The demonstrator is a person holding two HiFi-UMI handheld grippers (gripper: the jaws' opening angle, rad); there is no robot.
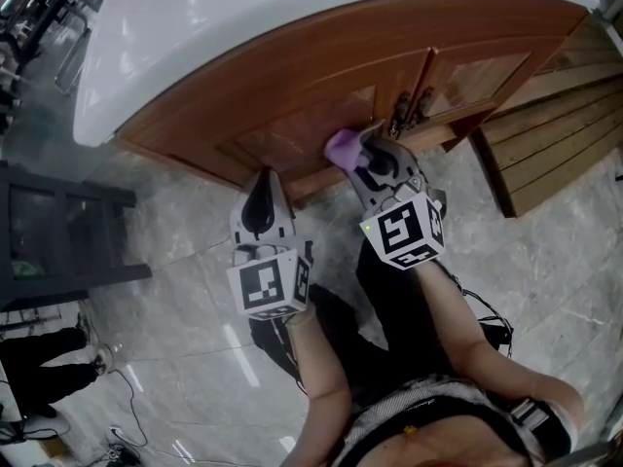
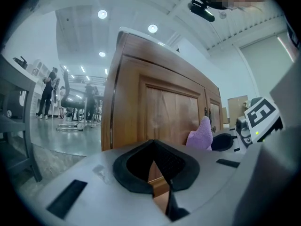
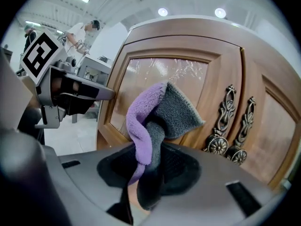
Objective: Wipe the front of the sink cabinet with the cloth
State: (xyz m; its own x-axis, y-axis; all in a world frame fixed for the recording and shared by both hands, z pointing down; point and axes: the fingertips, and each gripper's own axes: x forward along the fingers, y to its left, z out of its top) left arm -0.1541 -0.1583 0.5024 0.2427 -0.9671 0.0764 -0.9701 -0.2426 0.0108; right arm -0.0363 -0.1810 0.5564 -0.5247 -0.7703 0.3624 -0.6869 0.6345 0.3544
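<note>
- Right gripper [image 3: 149,171]: jaws were clamped on one purple-grey cloth [image 3: 162,109].
- Cloth was held up at the sink cabinet [image 1: 292,66] front, at the left-hand one of two doors [image 3: 150,74], just beside two ornate handles [image 3: 225,124].
- Left gripper [image 2: 154,166]: jaws were closed, nothing held; it was kept low, near the cabinet.

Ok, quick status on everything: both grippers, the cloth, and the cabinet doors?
Left gripper: shut, nothing between the jaws, held back from the cabinet.
Right gripper: shut on the cloth, raised to the left door.
Cloth: bunched, purple side and grey side both showing, up close to the door panel; contact can't be confirmed.
Cabinet doors: both closed.
</note>
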